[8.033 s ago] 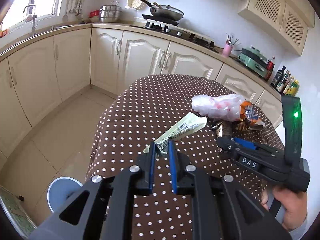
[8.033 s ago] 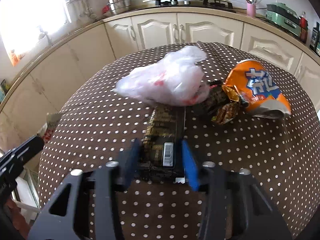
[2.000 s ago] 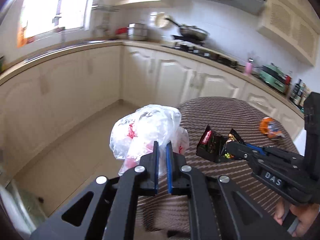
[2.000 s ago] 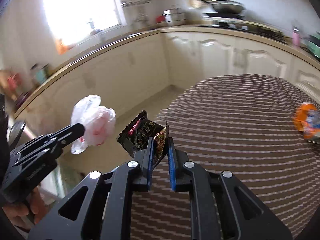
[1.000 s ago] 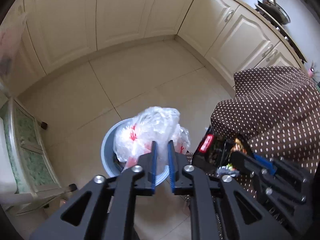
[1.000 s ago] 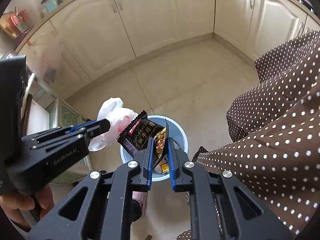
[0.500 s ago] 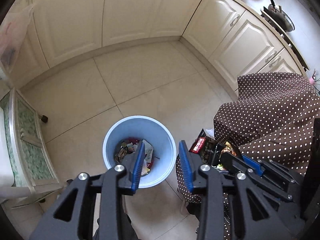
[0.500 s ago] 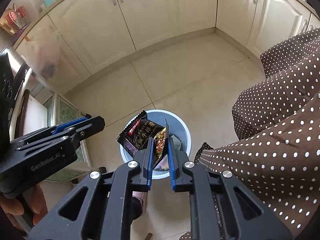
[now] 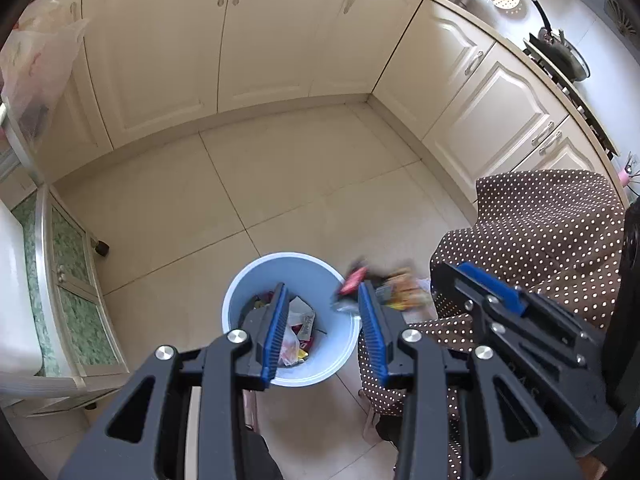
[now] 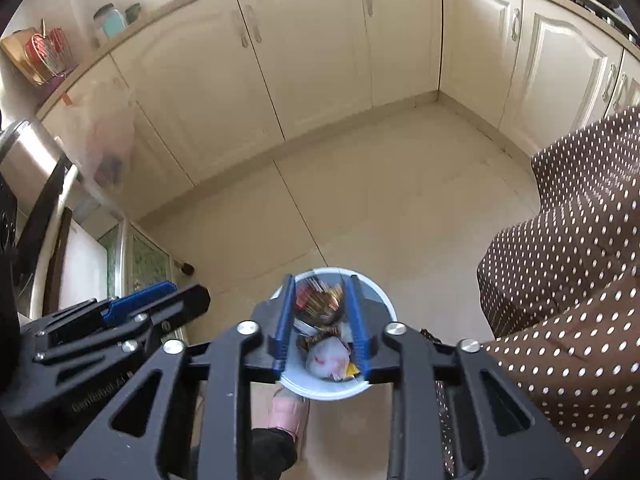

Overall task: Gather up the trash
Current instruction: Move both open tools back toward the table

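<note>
Over blue trash bin (image 9: 236, 300) on tiled floor (image 9: 280, 184), I am hovering both tongs. Left gripper (image 9: 324, 320) spread wide, gripping nothing. Right gripper (image 10: 320, 320) also parted, empty; snack wrapper (image 10: 318, 300), blurred, sitting between its fingers over bin mouth, loose. Plastic bag (image 10: 328, 360) lying inside bin among other trash. Dotted tablecloth (image 9: 540, 220) hanging just beside bin rim at my right; cabinets (image 9: 240, 40) well apart, bare floor between.
</note>
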Available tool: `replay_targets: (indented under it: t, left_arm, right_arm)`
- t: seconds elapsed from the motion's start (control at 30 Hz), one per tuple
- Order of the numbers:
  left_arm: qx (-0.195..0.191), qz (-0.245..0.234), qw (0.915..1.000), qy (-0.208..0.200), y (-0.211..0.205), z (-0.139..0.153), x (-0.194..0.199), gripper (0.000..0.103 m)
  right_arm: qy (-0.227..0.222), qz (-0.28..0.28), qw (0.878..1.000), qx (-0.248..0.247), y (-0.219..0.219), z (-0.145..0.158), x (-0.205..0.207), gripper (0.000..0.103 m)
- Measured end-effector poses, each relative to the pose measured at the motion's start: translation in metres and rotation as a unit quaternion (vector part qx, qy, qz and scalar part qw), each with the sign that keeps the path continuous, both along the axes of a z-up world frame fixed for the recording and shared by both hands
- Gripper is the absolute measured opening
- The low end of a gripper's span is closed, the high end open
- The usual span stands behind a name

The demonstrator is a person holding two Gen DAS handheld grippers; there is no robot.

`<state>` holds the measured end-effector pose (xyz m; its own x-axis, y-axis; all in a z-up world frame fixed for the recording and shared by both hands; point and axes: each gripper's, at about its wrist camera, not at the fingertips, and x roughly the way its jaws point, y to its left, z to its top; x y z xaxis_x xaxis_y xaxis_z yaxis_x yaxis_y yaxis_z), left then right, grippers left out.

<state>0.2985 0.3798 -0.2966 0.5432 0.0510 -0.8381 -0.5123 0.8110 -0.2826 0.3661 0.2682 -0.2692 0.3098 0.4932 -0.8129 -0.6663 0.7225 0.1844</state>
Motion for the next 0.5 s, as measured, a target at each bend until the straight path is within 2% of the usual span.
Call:
replay_targets:
  t: [0.17,0.3,0.5]
  left_arm:
    - [0.014,-0.002,0.9999,-0.009,-0.009,0.016,-0.004,0.035]
    - [0.017,-0.019,0.9992,-0.030,-0.027,0.037,-0.003,0.035]
    - [0.044,-0.053,0.9948,-0.075,-0.071,0.091,-0.004,0.035]
  right_arm:
    - [-0.043,-0.003,0.999,0.001,-0.015,0.026,-0.008,0.032]
    - [-0.061,-0.026,0.998,0.009,-0.040,0.050,-0.011,0.034]
    - [-0.097,-0.059,0.993,0.040,-0.094,0.102,-0.021,0.036]
